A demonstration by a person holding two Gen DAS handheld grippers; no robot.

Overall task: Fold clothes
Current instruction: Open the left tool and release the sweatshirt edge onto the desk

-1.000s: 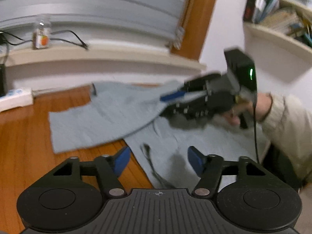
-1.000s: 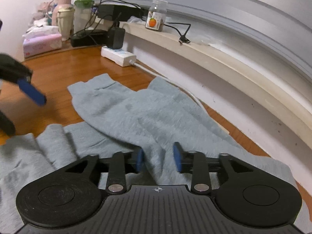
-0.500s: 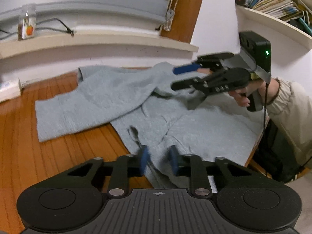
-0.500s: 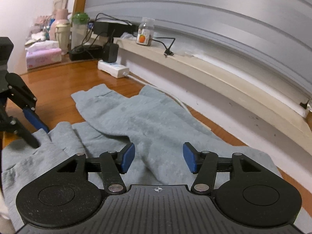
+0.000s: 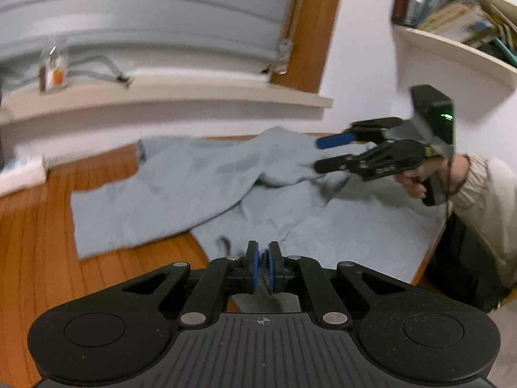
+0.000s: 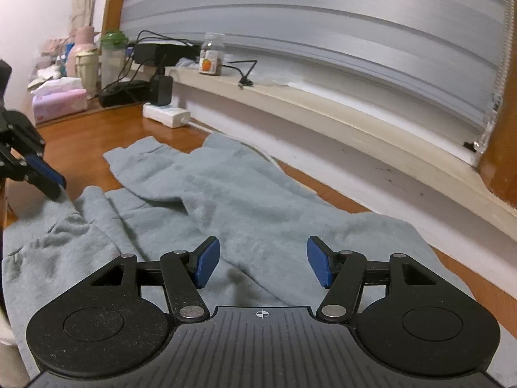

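Note:
A pair of light grey sweatpants (image 5: pixel 181 194) lies spread and rumpled on the wooden table (image 5: pixel 35 252), one leg folded across the other. My left gripper (image 5: pixel 263 266) is shut on the garment's near edge by the drawstring, and cloth shows between the blue pads. In the right wrist view the left gripper (image 6: pixel 51 181) pinches that bunched waist edge of the sweatpants (image 6: pixel 245 200). My right gripper (image 6: pixel 263 265) hangs open just above the cloth with nothing between its fingers. It also shows as the right gripper (image 5: pixel 328 152) held in a hand over the far side.
A window sill (image 6: pixel 323 106) carries a small jar (image 6: pixel 210 61) and cables. A white power strip (image 6: pixel 164 118), a black charger (image 6: pixel 160 89) and a pink tissue pack (image 6: pixel 59 102) stand at the table's back. Bookshelves (image 5: pixel 458 16) hang upper right; a person's beige sleeve (image 5: pixel 484 187) is near the table edge (image 5: pixel 429 258).
My left gripper went from open to shut on the garment's near edge. My right gripper opened wider and drew back a little above the cloth.

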